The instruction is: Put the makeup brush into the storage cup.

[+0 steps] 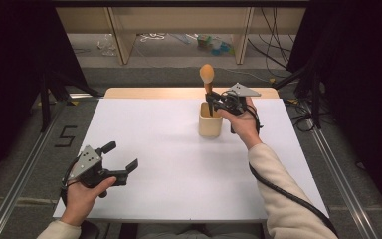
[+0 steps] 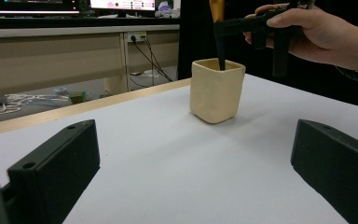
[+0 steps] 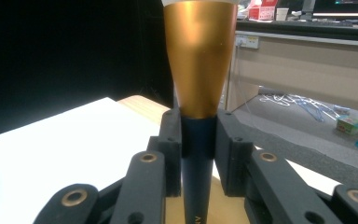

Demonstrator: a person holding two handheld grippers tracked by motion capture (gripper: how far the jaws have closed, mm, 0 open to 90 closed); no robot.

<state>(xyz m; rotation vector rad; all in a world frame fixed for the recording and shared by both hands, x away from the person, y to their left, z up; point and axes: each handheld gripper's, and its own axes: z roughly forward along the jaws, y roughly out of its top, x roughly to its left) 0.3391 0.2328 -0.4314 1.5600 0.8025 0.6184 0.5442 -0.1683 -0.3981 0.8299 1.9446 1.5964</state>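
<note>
A brush (image 1: 207, 73) with a pale rounded head, gold ferrule (image 3: 199, 60) and dark handle (image 2: 220, 53) stands upright in a cream square cup (image 1: 210, 122) at the table's far middle. My right gripper (image 1: 210, 102) is level just above the cup's rim, shut on the dark handle right under the ferrule, with both black pads (image 3: 230, 144) pressed on it. In the left gripper view the cup (image 2: 216, 91) stands ahead, with the right hand above it. My left gripper (image 1: 122, 155) rests near the front left of the table, open, with nothing between its jaws.
The white table top (image 1: 179, 164) has a wooden strip (image 1: 154, 92) along its far edge. Beyond it stand shelf legs with cables and small items on the floor (image 1: 214, 45). Dark curtains hang at both sides. A black cable (image 1: 278, 189) trails along the right sleeve.
</note>
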